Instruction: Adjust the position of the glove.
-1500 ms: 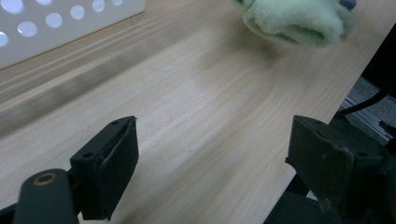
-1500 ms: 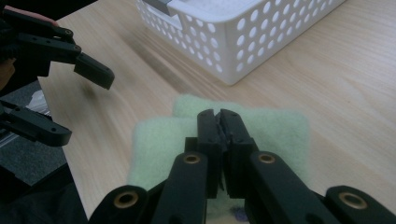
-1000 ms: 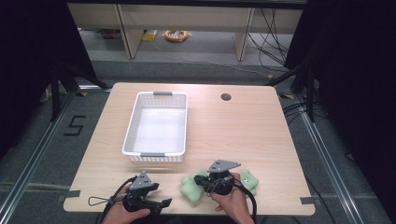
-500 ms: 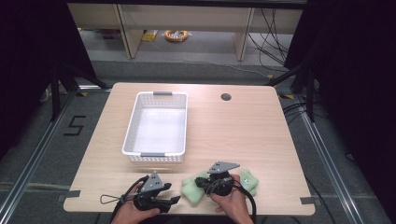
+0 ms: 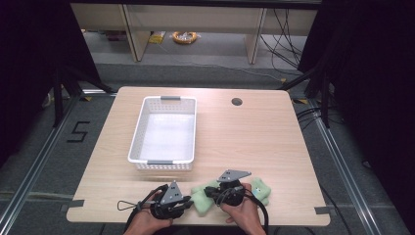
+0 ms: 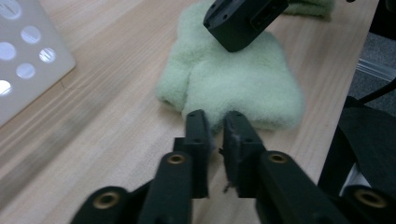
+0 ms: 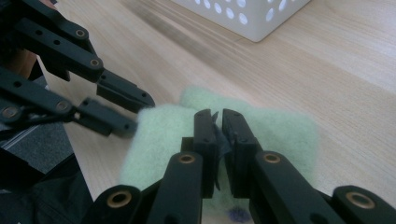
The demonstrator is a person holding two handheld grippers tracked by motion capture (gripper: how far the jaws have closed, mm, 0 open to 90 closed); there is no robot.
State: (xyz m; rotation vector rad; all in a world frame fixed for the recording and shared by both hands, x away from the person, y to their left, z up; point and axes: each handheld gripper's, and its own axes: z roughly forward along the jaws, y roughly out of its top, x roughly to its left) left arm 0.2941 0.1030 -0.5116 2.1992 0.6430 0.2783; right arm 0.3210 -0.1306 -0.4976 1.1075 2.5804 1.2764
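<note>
A pale green fuzzy cloth (image 5: pixel 201 199) lies near the table's front edge. My left gripper (image 5: pixel 189 202) comes at it from the left. Its jaws have just been closing and now pinch the cloth's near edge (image 6: pixel 243 79), tips (image 6: pixel 212 123) almost together. In the right gripper view the left gripper (image 7: pixel 135 112) bites the cloth's left border. My right gripper (image 7: pixel 217 116) is shut, its tips down on the middle of the cloth (image 7: pixel 280 135). In the high view it (image 5: pixel 214 192) sits over the cloth, hiding its middle part.
A white perforated basket (image 5: pixel 161 165) stands just beyond the grippers, left of the table's middle, with nothing in it. A round cable hole (image 5: pixel 237 102) is at the far right. The table's front edge runs right behind both hands.
My left gripper has slid right to the green cloth and shut its jaws on the cloth's edge. The right gripper has stayed where it was.
</note>
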